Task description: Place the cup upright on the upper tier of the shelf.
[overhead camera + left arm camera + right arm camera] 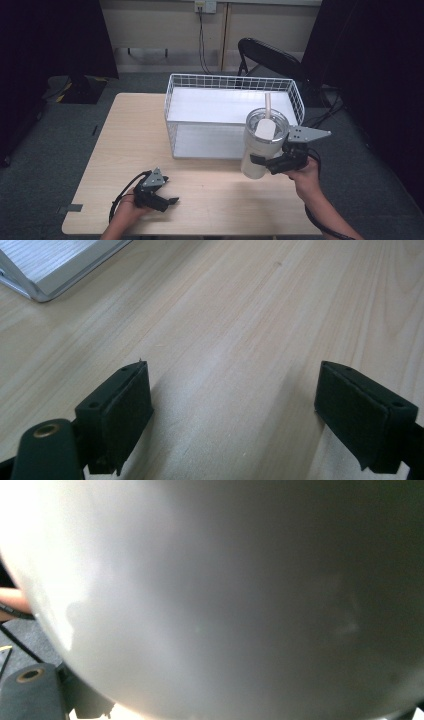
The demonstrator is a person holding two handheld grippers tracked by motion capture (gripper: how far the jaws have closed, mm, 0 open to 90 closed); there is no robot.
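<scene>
Gripping tumbler [260, 145], right claw [265, 161] raised

The table [130, 145], across the middle of the frame, is pale wood with a fine straight grain. At upper centre the basket [172, 107] is white wire in a small square grid, its floor plain white. Right of centre the tumbler [260, 150] is off-white, with a clear lid and a beige straw [267, 104]; in the right gripper view its wall [225, 595] shades from bright white at left to dull grey at right. The right tool [270, 162] is black with a grey plate, and the left tool [162, 200], at lower left, is likewise black with a grey plate. The floor [45, 150] is dark grey carpet.
</scene>
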